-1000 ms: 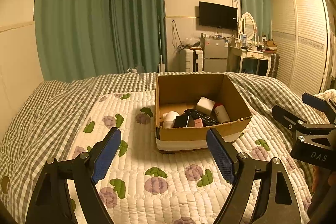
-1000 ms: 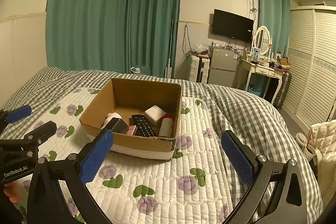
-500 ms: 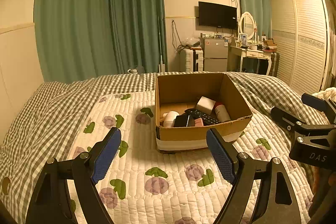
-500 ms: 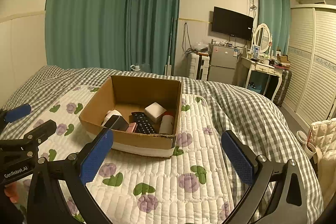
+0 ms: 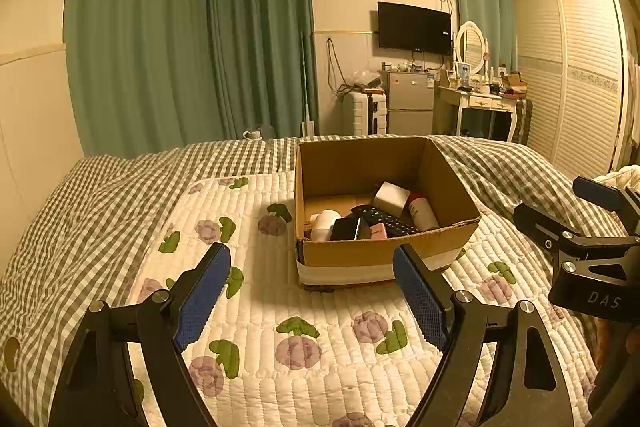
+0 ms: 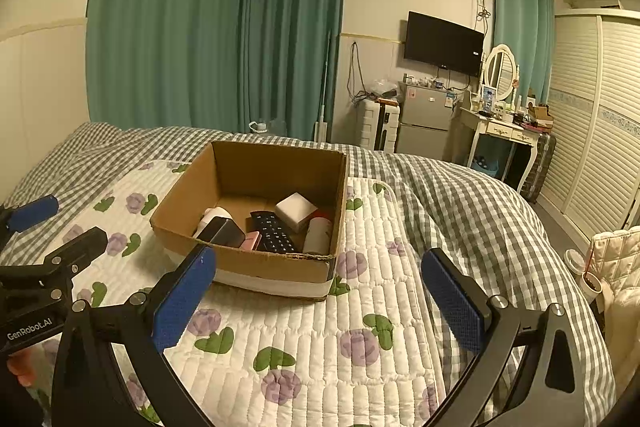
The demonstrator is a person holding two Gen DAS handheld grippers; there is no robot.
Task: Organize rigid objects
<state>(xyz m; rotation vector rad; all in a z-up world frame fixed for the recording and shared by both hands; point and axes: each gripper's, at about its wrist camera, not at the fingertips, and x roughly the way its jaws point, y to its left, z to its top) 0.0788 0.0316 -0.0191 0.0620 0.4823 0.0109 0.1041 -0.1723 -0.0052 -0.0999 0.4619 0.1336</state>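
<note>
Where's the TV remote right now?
The remote lies in the cardboard box on the bed, near its front wall in both views, between the pink item on its left and the white bottle on its right.

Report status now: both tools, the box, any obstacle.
Left tool open, empty. Right tool open, empty. Cardboard box on quilt, holding remote, other items. No obstacle seen.

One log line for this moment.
left tool: open, empty | right tool: open, empty | cardboard box: on quilt, holds remote, bottles, small boxes
</note>
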